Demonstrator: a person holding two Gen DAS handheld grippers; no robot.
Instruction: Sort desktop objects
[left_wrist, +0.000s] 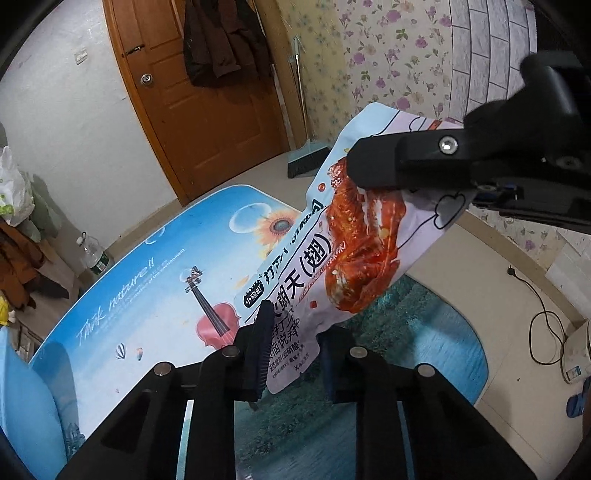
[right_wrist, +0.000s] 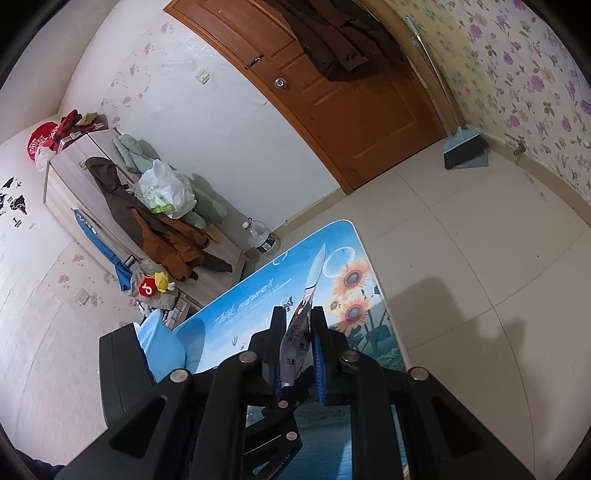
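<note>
A snack bag (left_wrist: 343, 236) printed with red chicken wings hangs in the air over the table (left_wrist: 147, 280), which has a blue cover with a violin and sunflowers. My left gripper (left_wrist: 295, 354) is shut on the bag's lower printed end. From the upper right, my right gripper (left_wrist: 365, 166) clamps the bag's upper part; its far finger is hidden behind the bag. In the right wrist view the bag (right_wrist: 303, 314) stands edge-on between the pads of the right gripper (right_wrist: 298, 332), above the table (right_wrist: 240, 306).
A light blue plastic container (right_wrist: 159, 339) sits at the table's left edge. On the floor are a water bottle (right_wrist: 260, 236), a broom (right_wrist: 465, 151) by the brown door (right_wrist: 351, 92) and a black cable (left_wrist: 546, 317). A cabinet (right_wrist: 74, 184) piled with clothes stands left.
</note>
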